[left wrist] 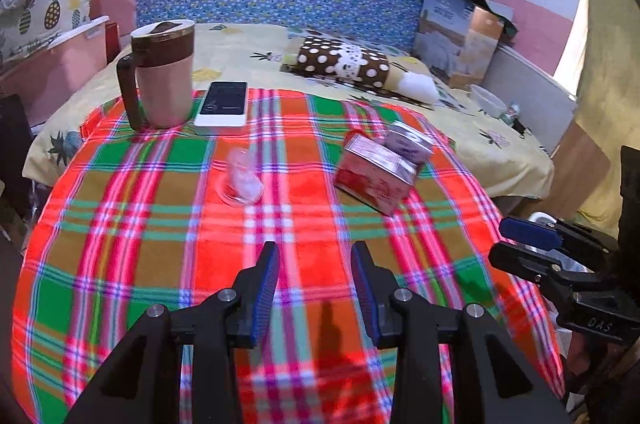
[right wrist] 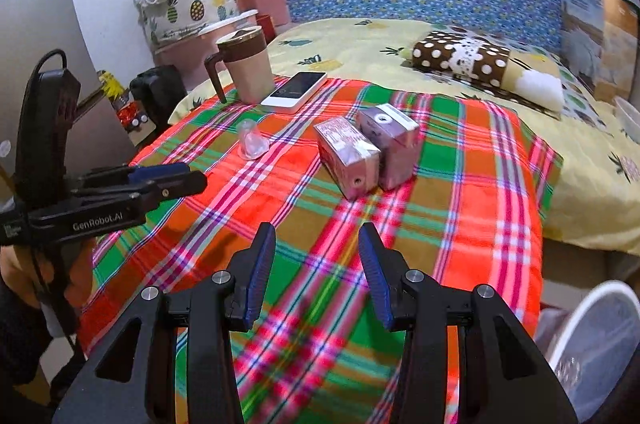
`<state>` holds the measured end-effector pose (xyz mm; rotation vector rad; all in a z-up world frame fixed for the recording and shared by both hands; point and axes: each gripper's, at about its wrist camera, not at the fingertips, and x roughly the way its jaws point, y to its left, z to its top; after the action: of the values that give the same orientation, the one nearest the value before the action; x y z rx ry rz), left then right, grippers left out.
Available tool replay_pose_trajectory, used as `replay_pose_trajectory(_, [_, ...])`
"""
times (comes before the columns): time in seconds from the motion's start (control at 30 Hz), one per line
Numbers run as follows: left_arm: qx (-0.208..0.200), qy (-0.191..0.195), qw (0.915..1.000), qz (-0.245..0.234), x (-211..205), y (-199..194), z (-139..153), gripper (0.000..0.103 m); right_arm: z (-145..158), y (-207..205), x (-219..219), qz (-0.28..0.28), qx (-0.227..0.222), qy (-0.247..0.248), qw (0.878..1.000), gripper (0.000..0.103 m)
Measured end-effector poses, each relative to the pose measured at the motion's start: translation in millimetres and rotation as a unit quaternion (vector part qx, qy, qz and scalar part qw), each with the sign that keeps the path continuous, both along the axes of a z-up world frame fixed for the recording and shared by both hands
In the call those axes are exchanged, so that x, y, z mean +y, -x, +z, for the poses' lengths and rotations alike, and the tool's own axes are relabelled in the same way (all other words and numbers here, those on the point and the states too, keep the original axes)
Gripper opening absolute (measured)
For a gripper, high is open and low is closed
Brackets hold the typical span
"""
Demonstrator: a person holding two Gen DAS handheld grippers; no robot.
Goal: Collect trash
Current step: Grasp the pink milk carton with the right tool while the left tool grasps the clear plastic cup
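Two small drink cartons lie side by side on the plaid cloth [left wrist: 280,264]: a red carton [left wrist: 376,175] [right wrist: 348,155] and a purple carton [left wrist: 410,143] [right wrist: 390,139]. A clear plastic cup [left wrist: 242,179] [right wrist: 252,139] lies tipped to their left. My left gripper [left wrist: 316,252] hovers open over the cloth's near part, well short of the cup and cartons, nothing between its fingers. My right gripper [right wrist: 316,236] is also open and empty, short of the cartons. Each gripper shows from the side in the other's view: the right gripper [left wrist: 520,240] and the left gripper [right wrist: 176,179].
A lidded mug with a brown handle [left wrist: 162,75] [right wrist: 244,67] and a white phone [left wrist: 222,103] [right wrist: 294,91] sit at the cloth's far left. A polka-dot pillow [left wrist: 344,63] lies on the yellow sheet behind. A white bin with a clear liner [right wrist: 592,336] stands at the lower right.
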<state>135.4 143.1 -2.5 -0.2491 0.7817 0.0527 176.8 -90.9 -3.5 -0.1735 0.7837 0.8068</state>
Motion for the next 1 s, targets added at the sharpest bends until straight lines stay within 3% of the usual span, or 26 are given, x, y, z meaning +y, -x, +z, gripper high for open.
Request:
replay_pose_trajectory(0.37, [0.014,-0.007,0.9998,0.009,33,-49,-17,0.037,-4,-31,34,0.039,-0.013,0.022,0.999,0.045])
replay_pose_trajectory(0.87, [0.034,0.010,0.9992,0.019,61,-91,-48,0.037,-16,-68,52,0.040,-0.035,0.056,0.997,0.046])
replay_pose_trajectory(0.97, [0.031,0.011,0.9993,0.017,61,-96,-49,0.037,-17,-71,55,0.042,-0.032,0.057,0.997,0.061])
replay_pose_trajectory(1.0, [0.030,0.010,0.9994,0.018,62,-97,-49,0.037,-18,-72,56,0.043,-0.029,0.057,0.997,0.061])
